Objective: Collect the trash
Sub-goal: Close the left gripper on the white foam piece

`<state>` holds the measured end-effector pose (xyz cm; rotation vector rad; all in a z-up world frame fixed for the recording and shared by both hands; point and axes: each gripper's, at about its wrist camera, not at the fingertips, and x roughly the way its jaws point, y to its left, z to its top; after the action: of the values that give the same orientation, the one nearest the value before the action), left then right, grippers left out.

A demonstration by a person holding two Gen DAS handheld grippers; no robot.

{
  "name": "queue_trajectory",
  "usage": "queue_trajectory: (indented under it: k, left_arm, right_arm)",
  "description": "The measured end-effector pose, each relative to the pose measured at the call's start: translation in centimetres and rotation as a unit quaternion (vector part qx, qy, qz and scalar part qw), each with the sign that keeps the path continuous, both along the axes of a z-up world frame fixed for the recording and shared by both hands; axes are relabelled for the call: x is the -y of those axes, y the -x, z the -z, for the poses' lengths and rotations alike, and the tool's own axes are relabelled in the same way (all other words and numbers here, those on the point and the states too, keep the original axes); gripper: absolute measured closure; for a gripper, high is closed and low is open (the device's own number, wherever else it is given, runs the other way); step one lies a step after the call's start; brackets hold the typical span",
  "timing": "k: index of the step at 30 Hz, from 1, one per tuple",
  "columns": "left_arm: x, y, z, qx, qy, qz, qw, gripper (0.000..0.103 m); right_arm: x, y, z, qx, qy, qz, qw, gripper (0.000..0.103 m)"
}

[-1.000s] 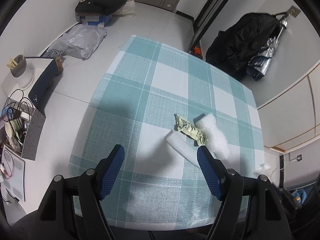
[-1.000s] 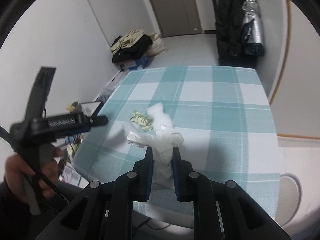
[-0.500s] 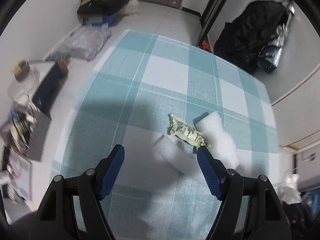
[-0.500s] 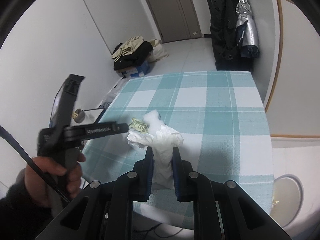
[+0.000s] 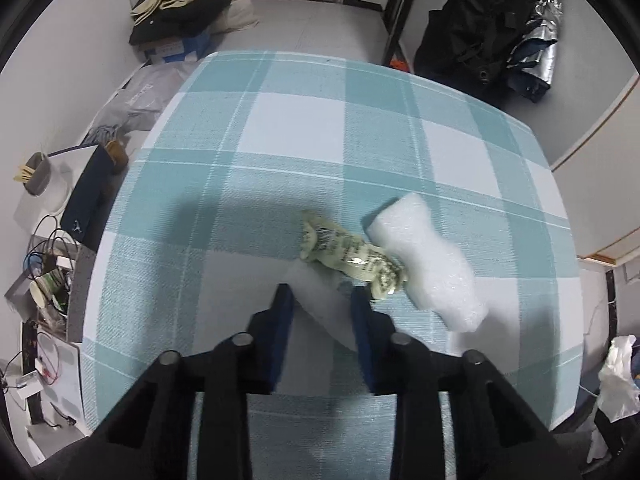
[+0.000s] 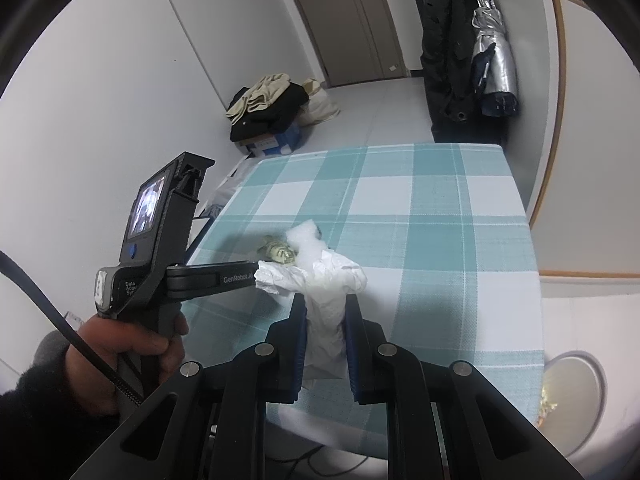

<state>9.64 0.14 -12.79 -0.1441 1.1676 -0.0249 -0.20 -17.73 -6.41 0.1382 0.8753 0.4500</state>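
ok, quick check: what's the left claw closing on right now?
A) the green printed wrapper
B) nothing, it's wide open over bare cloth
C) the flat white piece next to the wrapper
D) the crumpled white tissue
C: the left claw has its fingers on either side of the flat white piece, beside the green wrapper; the crumpled tissue sits in the right claw.

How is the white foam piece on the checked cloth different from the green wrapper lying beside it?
The white foam piece is plain white and thick; the green wrapper is yellowish green with dark print and shiny spots. The foam piece looks bigger and smooth-edged, while the wrapper is thinner and crumpled. The foam piece lies to the right, the wrapper to its left, with one end against it. Both lie loose on the checked cloth, and no jaws hold them.
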Motion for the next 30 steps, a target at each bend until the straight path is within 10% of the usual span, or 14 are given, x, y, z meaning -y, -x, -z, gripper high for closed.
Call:
queue_trajectory:
  k: [3,30]
  left_arm:
    - [0.0,0.0,-0.3,0.010,0.001,0.004,0.9999,0.100]
    - [-1.6,2.1,-5.2,0.102,0.062,0.042,0.9919,0.101]
  right_arm:
    - [0.1,-0.1,0.1,-0.002,-0.001,0.002,1.000,0.086]
    - [-0.9,-0.5,0.9,-0.016,-0.008,0.023,1.000,0.086]
